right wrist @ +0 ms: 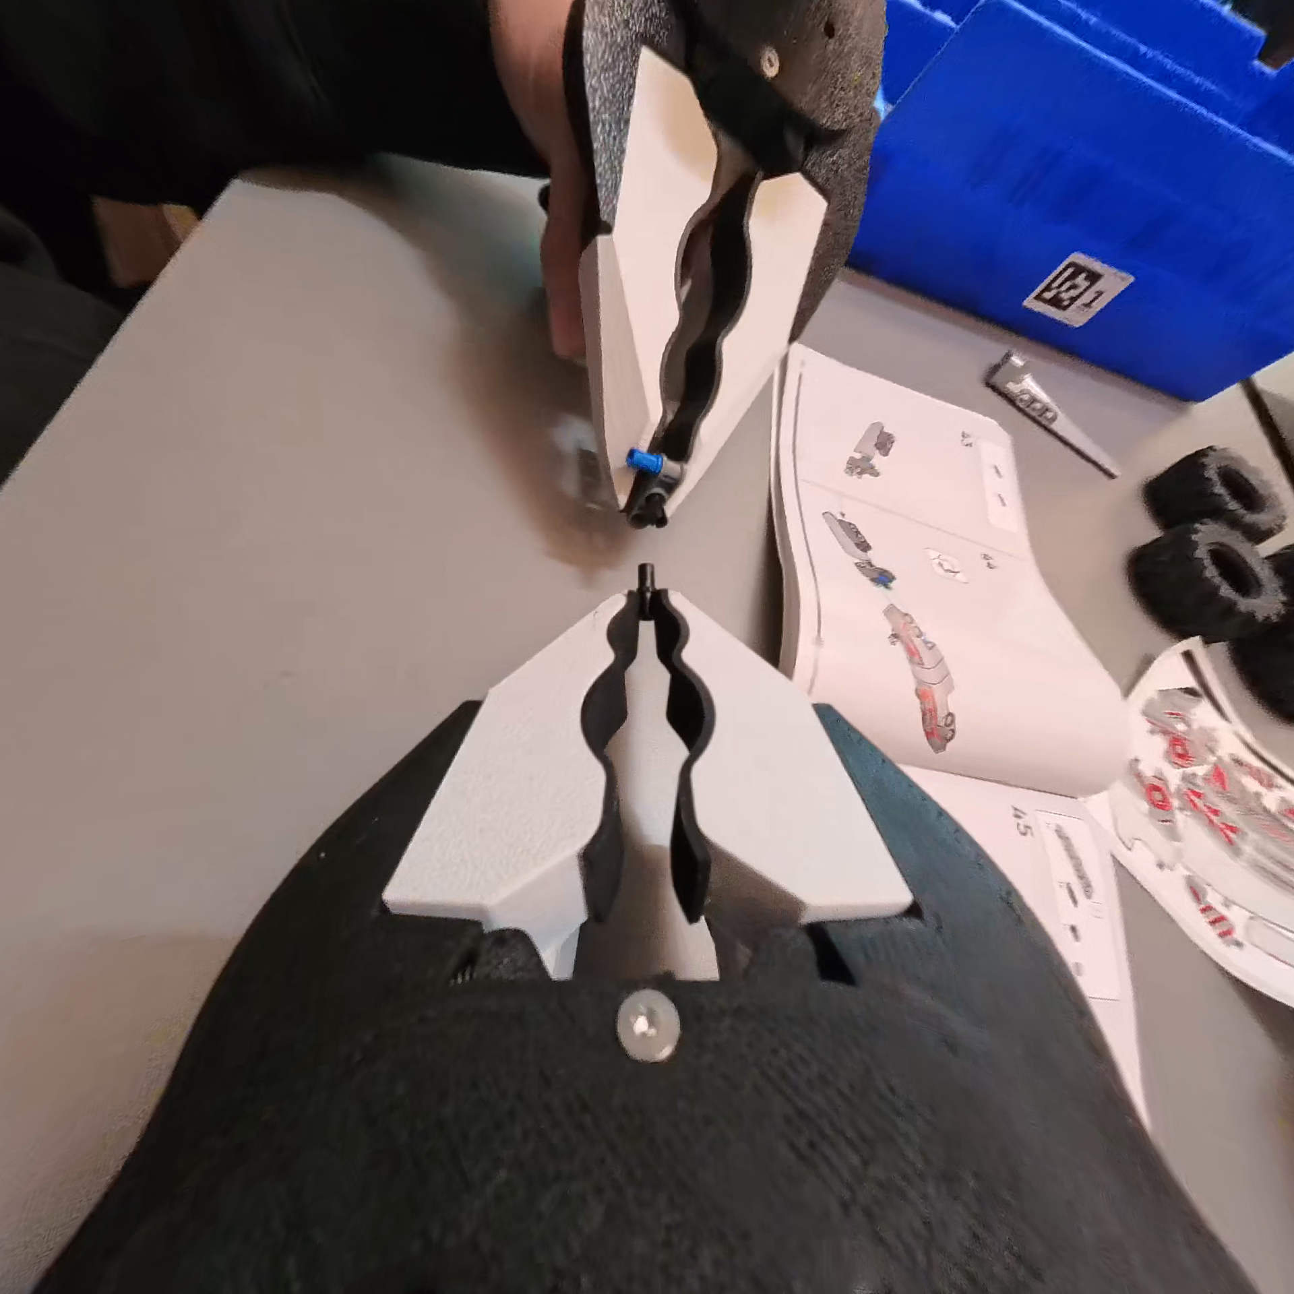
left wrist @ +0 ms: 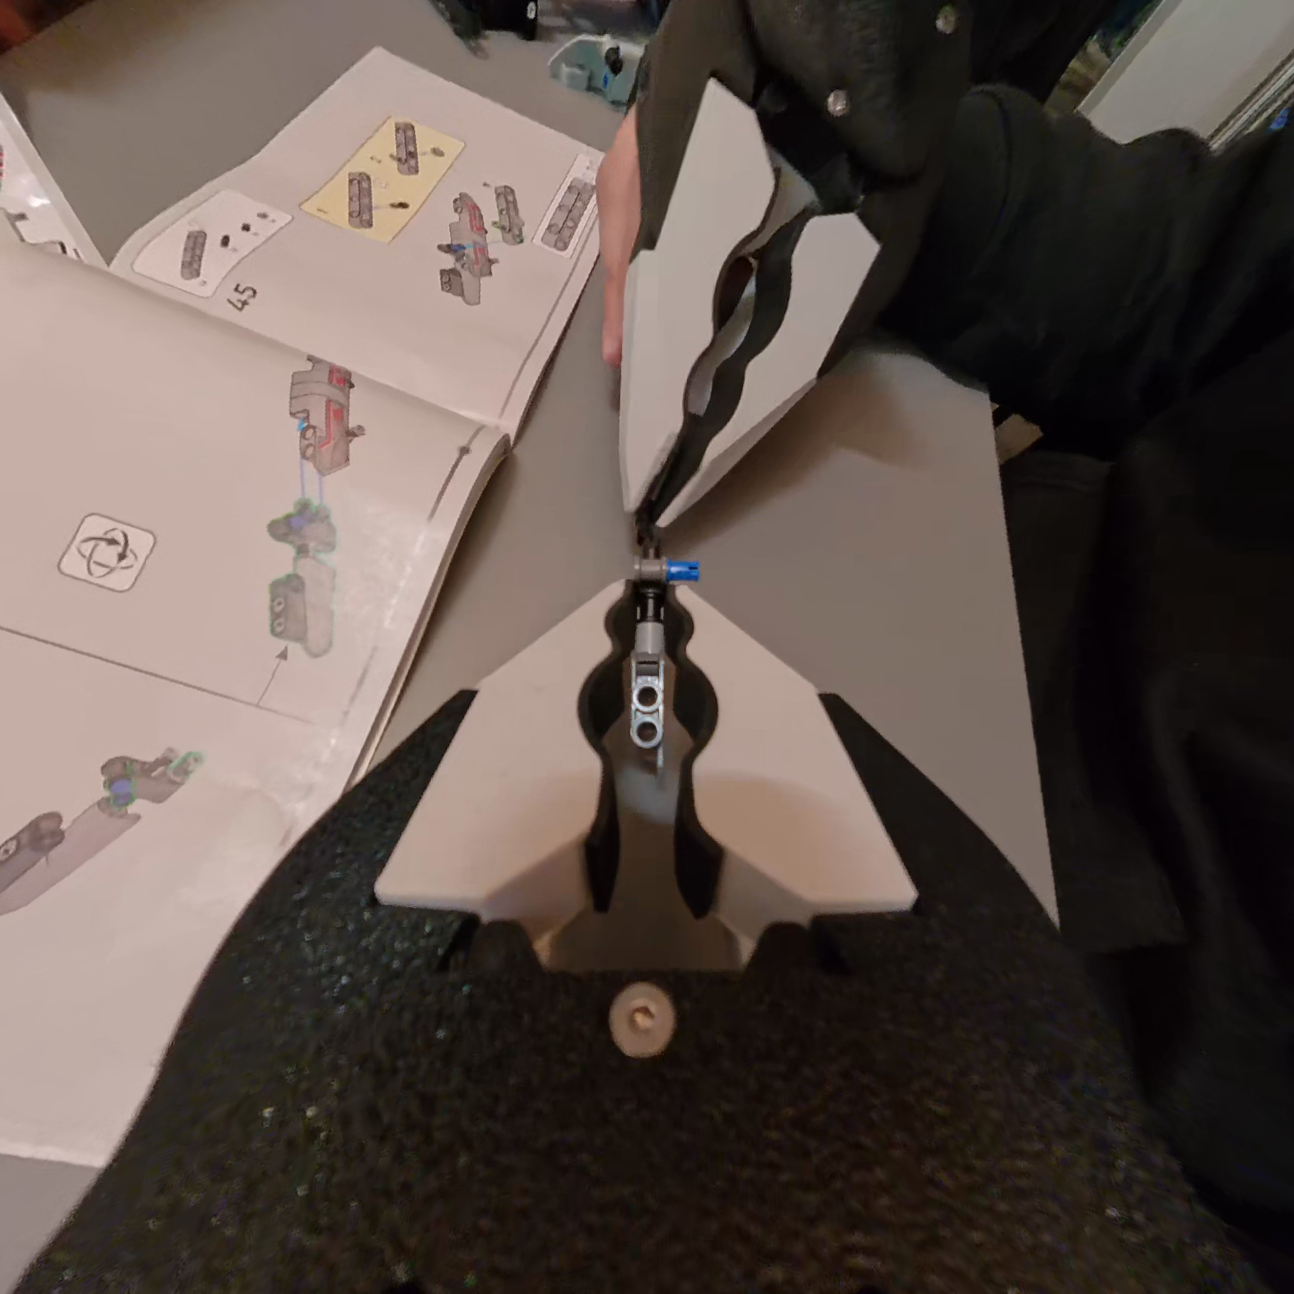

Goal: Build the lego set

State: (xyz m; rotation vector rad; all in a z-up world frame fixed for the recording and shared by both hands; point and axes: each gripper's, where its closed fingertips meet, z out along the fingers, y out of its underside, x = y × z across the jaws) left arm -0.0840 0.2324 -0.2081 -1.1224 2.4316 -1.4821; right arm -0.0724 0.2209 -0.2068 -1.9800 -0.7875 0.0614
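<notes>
My left gripper (left wrist: 651,599) is shut on a small grey Lego assembly (left wrist: 648,707): a grey beam with two holes, a black axle and a grey connector with a blue pin (left wrist: 683,568) at the tip. My right gripper (right wrist: 648,606) is shut on a small black pin (right wrist: 644,581) that sticks out of its tips. The two grippers point tip to tip above the grey table (right wrist: 280,490). In the right wrist view a small gap lies between the black pin and the black end of the assembly (right wrist: 648,508) in the left gripper (right wrist: 648,501). The right gripper (left wrist: 648,522) reaches in from above in the left wrist view.
An open instruction booklet (left wrist: 280,434) lies on the table; it also shows in the right wrist view (right wrist: 910,595). Blue bins (right wrist: 1085,175), black tyres (right wrist: 1204,560), a loose grey part (right wrist: 1029,399) and a white plate (right wrist: 1148,721) of red and grey parts sit at the right. A person's hands hold the grippers. Only a small space, under 4 cm, lies between the two pairs of fingers. Both grippers' tips are roughly 20 cm from the white plate (right wrist: 1148,721).
</notes>
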